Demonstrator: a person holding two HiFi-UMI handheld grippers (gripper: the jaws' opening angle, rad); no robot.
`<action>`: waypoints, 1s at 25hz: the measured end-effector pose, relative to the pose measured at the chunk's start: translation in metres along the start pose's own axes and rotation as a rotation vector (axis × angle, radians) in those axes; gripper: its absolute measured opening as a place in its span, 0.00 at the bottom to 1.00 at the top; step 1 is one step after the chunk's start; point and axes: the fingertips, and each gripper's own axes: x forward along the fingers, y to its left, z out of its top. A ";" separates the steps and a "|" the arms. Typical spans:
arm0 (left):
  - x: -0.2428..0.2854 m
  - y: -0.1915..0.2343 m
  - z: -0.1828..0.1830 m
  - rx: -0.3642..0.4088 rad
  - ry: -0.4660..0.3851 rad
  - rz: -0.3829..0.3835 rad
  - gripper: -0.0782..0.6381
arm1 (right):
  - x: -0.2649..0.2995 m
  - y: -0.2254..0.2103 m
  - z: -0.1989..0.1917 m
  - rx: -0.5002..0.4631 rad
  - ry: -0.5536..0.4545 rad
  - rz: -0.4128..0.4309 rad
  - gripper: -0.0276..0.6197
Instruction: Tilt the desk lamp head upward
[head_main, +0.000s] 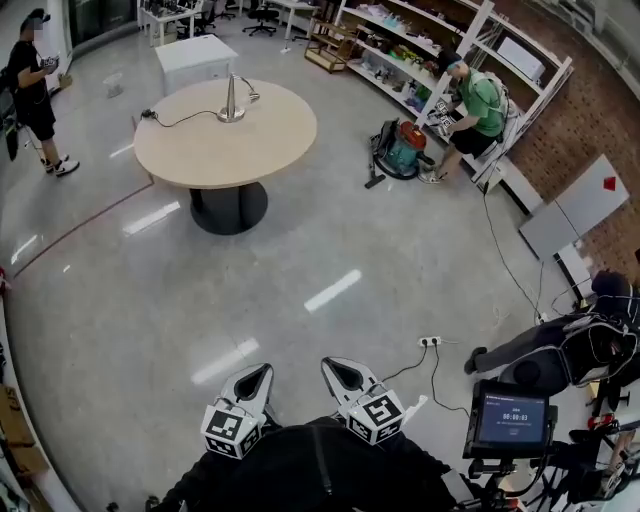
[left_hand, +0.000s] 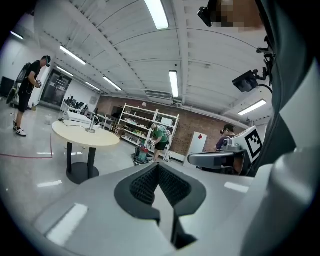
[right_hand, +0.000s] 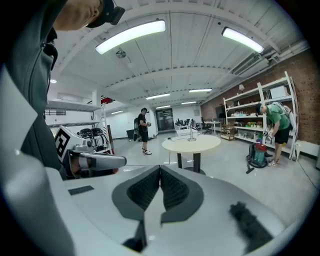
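A silver desk lamp (head_main: 233, 100) stands near the far edge of a round beige table (head_main: 225, 140), its head bent over to the right and a black cord trailing left. The same lamp (left_hand: 91, 124) shows small and far off in the left gripper view, and the lamp (right_hand: 191, 134) also sits small on the table in the right gripper view. My left gripper (head_main: 262, 374) and right gripper (head_main: 335, 368) are held close to my body at the bottom of the head view, far from the table. Both are shut with nothing between the jaws.
A person in black (head_main: 35, 95) stands at the far left. Another person in green (head_main: 470, 105) bends at the shelves (head_main: 440, 50) beside a red bag (head_main: 400, 148). A seated person (head_main: 570, 345), a screen (head_main: 512, 418) and a floor power strip (head_main: 430, 342) lie at right.
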 end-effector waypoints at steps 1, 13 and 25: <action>0.005 0.017 0.002 -0.006 0.002 -0.006 0.12 | 0.017 -0.001 0.003 0.004 0.002 -0.004 0.05; 0.055 0.096 0.013 -0.033 0.059 0.094 0.12 | 0.104 -0.039 0.007 0.065 0.043 0.105 0.05; 0.160 0.145 0.086 0.010 0.036 0.246 0.12 | 0.187 -0.137 0.071 0.034 0.005 0.303 0.05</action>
